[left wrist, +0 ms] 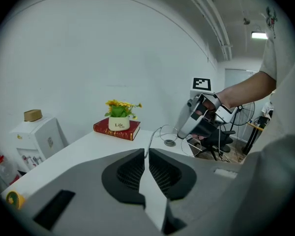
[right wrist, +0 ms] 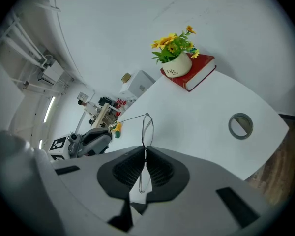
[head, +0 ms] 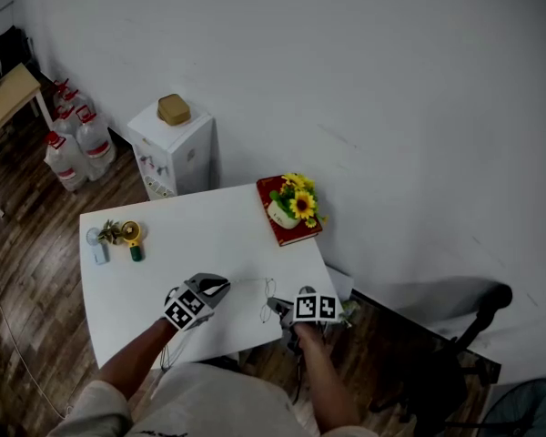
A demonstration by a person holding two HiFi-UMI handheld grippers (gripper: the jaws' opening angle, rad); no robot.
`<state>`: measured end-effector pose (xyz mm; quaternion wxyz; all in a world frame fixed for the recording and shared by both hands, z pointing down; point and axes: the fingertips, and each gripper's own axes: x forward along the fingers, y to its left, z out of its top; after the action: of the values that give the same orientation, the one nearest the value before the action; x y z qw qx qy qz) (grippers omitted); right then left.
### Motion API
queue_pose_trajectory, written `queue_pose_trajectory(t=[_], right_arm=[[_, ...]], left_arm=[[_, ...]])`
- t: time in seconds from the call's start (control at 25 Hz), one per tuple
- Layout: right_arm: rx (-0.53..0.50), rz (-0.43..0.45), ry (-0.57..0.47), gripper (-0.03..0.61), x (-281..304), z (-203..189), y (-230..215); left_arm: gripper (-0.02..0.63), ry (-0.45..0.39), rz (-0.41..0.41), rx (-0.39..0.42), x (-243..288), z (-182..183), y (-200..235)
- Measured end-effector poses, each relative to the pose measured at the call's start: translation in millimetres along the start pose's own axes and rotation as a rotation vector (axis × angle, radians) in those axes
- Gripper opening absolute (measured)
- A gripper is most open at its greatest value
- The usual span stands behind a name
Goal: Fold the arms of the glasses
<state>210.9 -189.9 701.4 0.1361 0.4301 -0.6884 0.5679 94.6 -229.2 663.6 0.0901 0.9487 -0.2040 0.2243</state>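
Note:
Thin wire-framed glasses (head: 267, 297) hang between my two grippers above the near edge of the white table (head: 191, 244). My right gripper (right wrist: 145, 150) is shut on the front frame, and one lens rim (right wrist: 147, 129) sticks up past its jaws. One arm (right wrist: 128, 118) is stretched out sideways to my left gripper (right wrist: 109, 128). In the left gripper view my left gripper (left wrist: 146, 152) is shut on the tip of that arm (left wrist: 150, 140), and my right gripper (left wrist: 183, 133) holds the lenses (left wrist: 169, 133) ahead of it. The second arm I cannot make out.
A red book (head: 287, 228) with a pot of yellow flowers (head: 296, 203) lies at the table's far right corner. A grey ring (right wrist: 240, 126) lies near the right edge, small yellow items (head: 127, 237) at the left. Beyond stand a white cabinet (head: 173, 148), water bottles (head: 77, 139), and a chair (head: 473, 335).

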Motion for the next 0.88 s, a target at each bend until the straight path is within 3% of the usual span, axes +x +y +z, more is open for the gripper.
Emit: queue_pose_trajectory(t=[0.36,0.88], right_arm=[[0.094,0.027,-0.089,0.017,-3,16,-5],[0.149,0.06,-0.124,0.017,-5,19,-1]], left_arm=[[0.017,-0.019,-0.043,0.028,9,6,-34],[0.017,0.052,-0.143,0.06,32,-11,-91]])
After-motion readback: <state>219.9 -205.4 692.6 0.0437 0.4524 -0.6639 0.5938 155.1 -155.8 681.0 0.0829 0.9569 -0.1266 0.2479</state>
